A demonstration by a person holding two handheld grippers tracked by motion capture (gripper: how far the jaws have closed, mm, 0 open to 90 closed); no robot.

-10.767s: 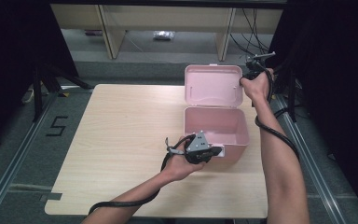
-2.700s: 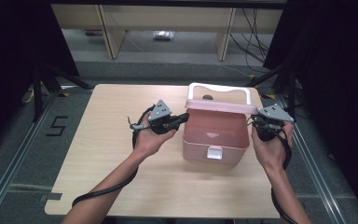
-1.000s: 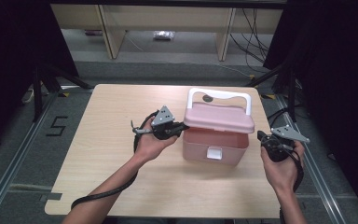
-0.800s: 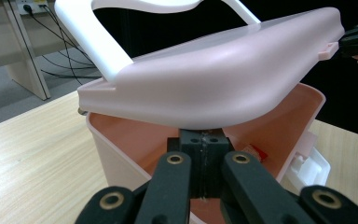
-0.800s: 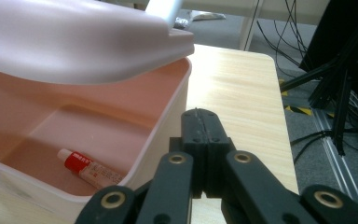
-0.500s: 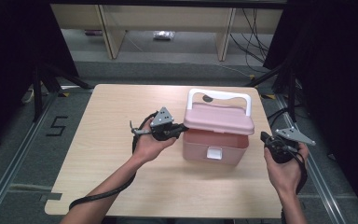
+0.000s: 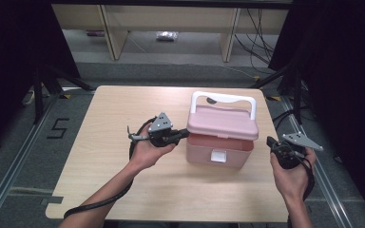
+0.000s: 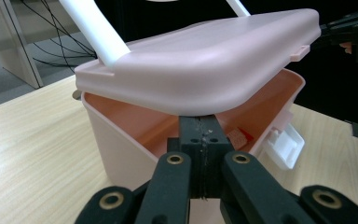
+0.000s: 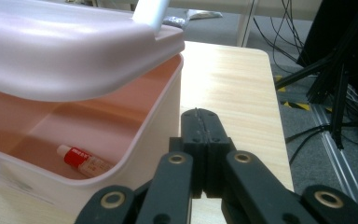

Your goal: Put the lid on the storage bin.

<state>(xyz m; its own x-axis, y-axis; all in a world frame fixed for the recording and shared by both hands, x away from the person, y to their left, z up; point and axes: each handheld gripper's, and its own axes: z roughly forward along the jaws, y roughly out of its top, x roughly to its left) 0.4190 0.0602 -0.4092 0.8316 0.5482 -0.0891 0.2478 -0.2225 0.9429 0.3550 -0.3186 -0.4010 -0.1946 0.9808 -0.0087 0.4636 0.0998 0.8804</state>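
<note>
Right gripper (image 7: 272, 142): nearest me, held off the box's right side near the table's right edge, apart from the box; in the right gripper view its jaws are pressed together with nothing between them
Left gripper (image 7: 184, 134): over on the box's left side, tips tucked under the lid's left edge; in the left gripper view the jaws are closed flat against each other, and the lid looks to rest on their tips rather than being pinched
Pink box (image 7: 216, 151): stands right of the table's middle, front latch side towards the person
Lid (image 7: 223, 122): down over the box but not seated; a gap shows all along the front and left, so it sits propped at a tilt
Latch (image 8: 285, 145): the white flap on the front hangs open, not snapped over the lid's tab
Small tube (image 9: 85, 160): red and white, lying on the box floor near a side wall, seen through the gap in the right gripper view
White handle (image 7: 224, 100): stands up behind the lid, at the far side
Table (image 7: 104, 109): bare pale wood around the box
Done, as I judge it: the tube is inside and the lid is most of the way down
Left to do, as I judge it: slip the left gripper's tips out, let the lid drop flush, press it home and snap the latch
</note>
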